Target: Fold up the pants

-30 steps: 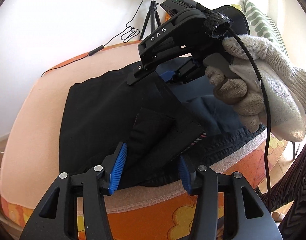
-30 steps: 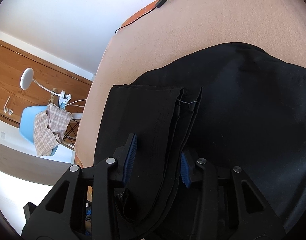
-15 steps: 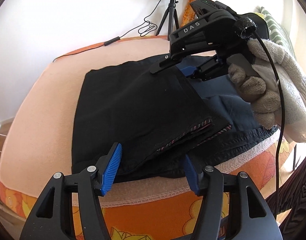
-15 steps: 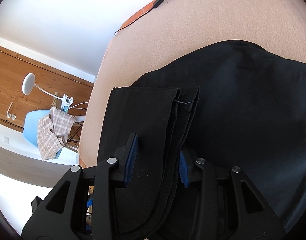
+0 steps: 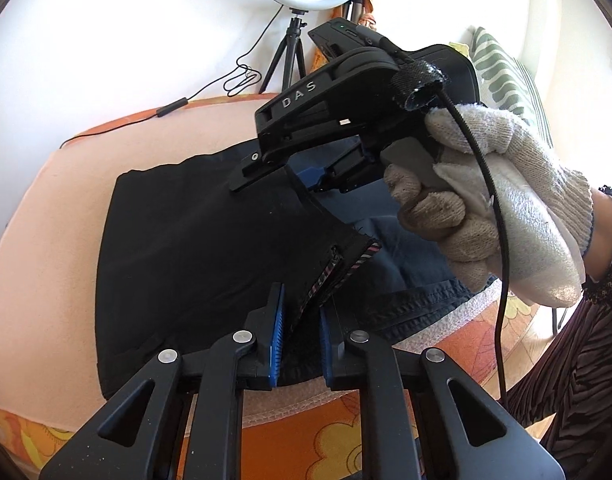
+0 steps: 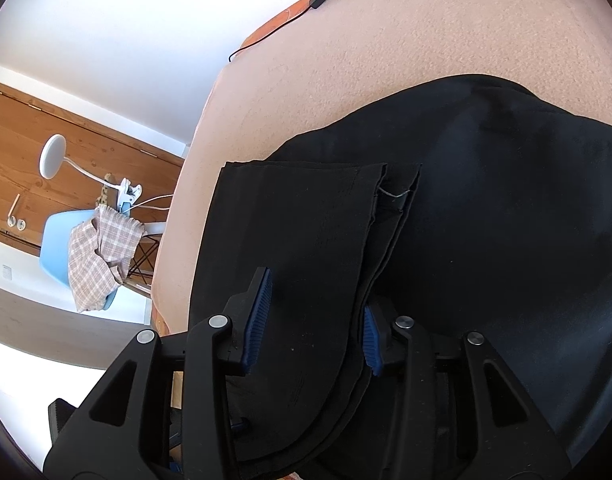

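The black pants (image 5: 194,248) lie folded on a peach-coloured bed (image 5: 46,208), with the navy waistband part (image 5: 409,260) at the right. My left gripper (image 5: 300,332) is shut on the near hem corner of the folded legs, where a striped lining shows. My right gripper (image 5: 306,178), held in a white-gloved hand (image 5: 505,208), hovers at the far hem corner. In the right wrist view the right gripper (image 6: 311,322) has its jaws apart, with the black hem layers (image 6: 306,240) lying between them.
A ring light on a tripod (image 5: 302,12) and a cable (image 5: 166,112) stand behind the bed. A striped cushion (image 5: 505,72) is at the far right. The orange floral bed edge (image 5: 325,440) is nearest me. A blue chair with a checked cloth (image 6: 94,256) stands beyond the bed.
My left gripper has closed on the near hem corner; it was open half a second ago. The right gripper has stayed over the far hem, shifting slightly.
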